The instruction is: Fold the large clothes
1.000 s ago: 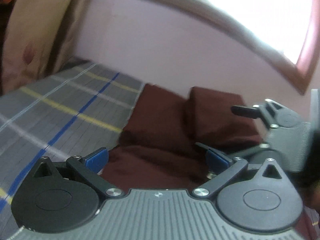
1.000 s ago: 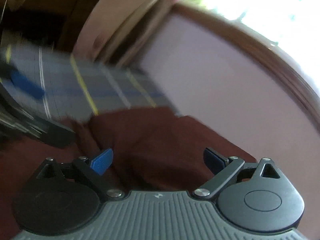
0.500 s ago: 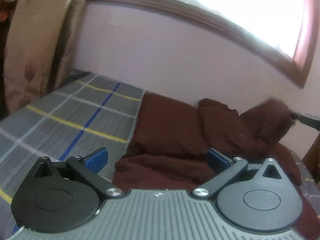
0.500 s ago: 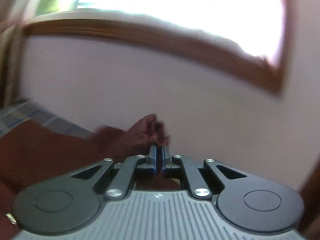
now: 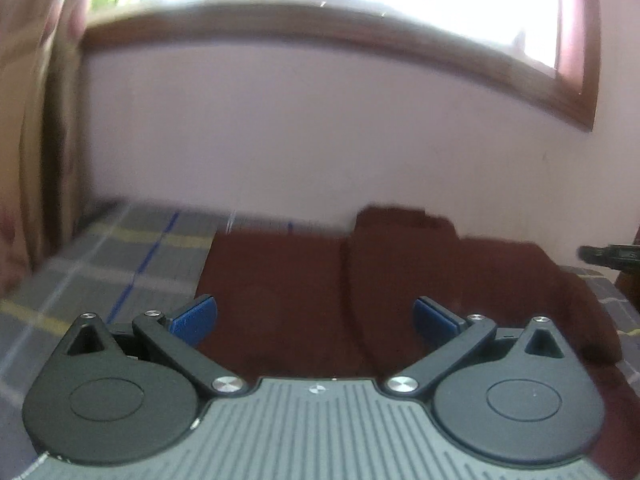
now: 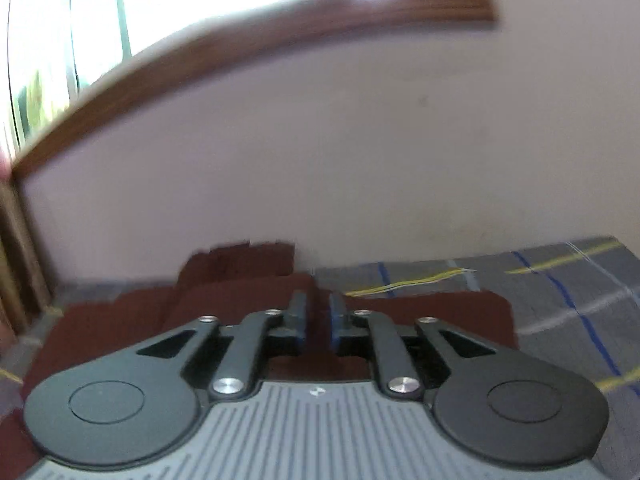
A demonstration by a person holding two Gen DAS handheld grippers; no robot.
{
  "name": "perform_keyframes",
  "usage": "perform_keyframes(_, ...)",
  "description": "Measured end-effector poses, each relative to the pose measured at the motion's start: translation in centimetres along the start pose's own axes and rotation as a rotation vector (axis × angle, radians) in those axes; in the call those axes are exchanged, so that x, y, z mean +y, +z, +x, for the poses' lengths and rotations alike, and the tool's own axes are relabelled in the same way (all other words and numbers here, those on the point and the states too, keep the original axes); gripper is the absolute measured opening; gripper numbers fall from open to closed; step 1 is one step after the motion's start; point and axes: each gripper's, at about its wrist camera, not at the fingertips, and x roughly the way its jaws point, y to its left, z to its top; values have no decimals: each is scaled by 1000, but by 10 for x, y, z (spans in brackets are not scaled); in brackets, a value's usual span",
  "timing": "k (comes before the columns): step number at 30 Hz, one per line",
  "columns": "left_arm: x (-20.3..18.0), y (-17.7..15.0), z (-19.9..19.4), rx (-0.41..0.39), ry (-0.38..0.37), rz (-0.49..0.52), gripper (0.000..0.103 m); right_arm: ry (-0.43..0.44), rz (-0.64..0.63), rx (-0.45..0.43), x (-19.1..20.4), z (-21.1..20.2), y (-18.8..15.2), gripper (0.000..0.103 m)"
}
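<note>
The maroon garment (image 5: 420, 280) is lying spread over the grey checked bedsheet (image 5: 120, 264), partly folded, with a doubled-up layer rising toward the pale wall (image 5: 320, 132) at about twelve o'clock from the left gripper (image 5: 315, 316). That left gripper is standing with its jaws wide apart, its blue pads (image 5: 192, 314) hanging clear above the cloth and gripping nothing; the garment is filling the gap between them only as background, and no fold is being pinched. At about three o'clock in the left wrist view, the black tip of the right gripper (image 5: 608, 256) is poking in from the frame edge, just past the garment's far corner. In the right wrist view the right gripper (image 6: 318, 320) is pointing toward the wall with its jaws opening, a narrow gap showing between the blue pads (image 6: 335, 320); the maroon garment (image 6: 248, 280) is lying beneath and ahead of the fingertips, and no cloth is visibly caught in the gap, though blur is making the very tips hard to read. The bedsheet (image 6: 560, 300) is stretching away at two o'clock from this gripper, its yellow and blue lines running across. A wooden window frame (image 6: 280, 36) is running along the top of the wall, bright daylight washing out the panes above it. At nine o'clock in the left wrist view a pale curtain (image 5: 32, 120) is hanging beside the bed.
</note>
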Motion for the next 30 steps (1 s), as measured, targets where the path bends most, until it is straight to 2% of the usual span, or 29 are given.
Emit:
perform_keyframes(1, -6, 5, 6, -16, 12, 15, 103, -7, -21, 20, 10, 12, 4, 47)
perform_keyframes(2, -11, 10, 11, -23, 15, 20, 103, -17, -41, 48, 17, 24, 8, 64)
perform_keyframes(3, -14, 13, 15, -25, 11, 20, 103, -37, -56, 88, 21, 40, 10, 87)
perform_keyframes(4, -16, 15, 21, -23, 10, 21, 103, -37, -59, 106, 24, 51, 8, 86)
perform_keyframes(5, -19, 17, 26, -17, 16, 24, 103, -5, -52, 140, 24, 62, 5, 80)
perform_keyframes(6, -21, 18, 31, -11, 22, 28, 103, 46, -44, 172, 23, 67, 2, 27)
perform_keyframes(7, -22, 19, 36, -7, 25, 33, 103, 66, -46, 199, 19, 72, 1, 4)
perform_keyframes(10, -25, 21, 42, -12, 43, 57, 103, 46, -137, 85, 29, 36, -4, 3)
perform_keyframes(12, -26, 23, 45, -29, 53, 75, 103, 32, -148, 25, 22, 1, -6, 2)
perform_keyframes(15, -30, 25, 57, -34, 50, 89, 103, -37, -179, 7, 9, -17, -9, 1)
perform_keyframes(18, -35, 24, 76, -27, 80, 97, 103, -68, -158, 63, -8, -6, -19, 1)
perform_keyframes(20, -35, 25, 84, -13, 75, 87, 103, -22, -127, 22, -13, -8, -13, 1)
perform_keyframes(23, -37, 28, 94, -24, 59, 90, 100, 32, -137, -19, 10, -8, 6, 1)
perform_keyframes(26, -45, 28, 106, -47, 71, 145, 100, 74, -200, 0, 45, 17, 18, 1)
perform_keyframes(28, -51, 27, 113, -49, 94, 187, 100, 64, -257, 41, 63, 42, 15, 1)
perform_keyframes(30, -52, 23, 126, -39, 97, 218, 100, 15, -315, 107, 73, 69, 1, 1)
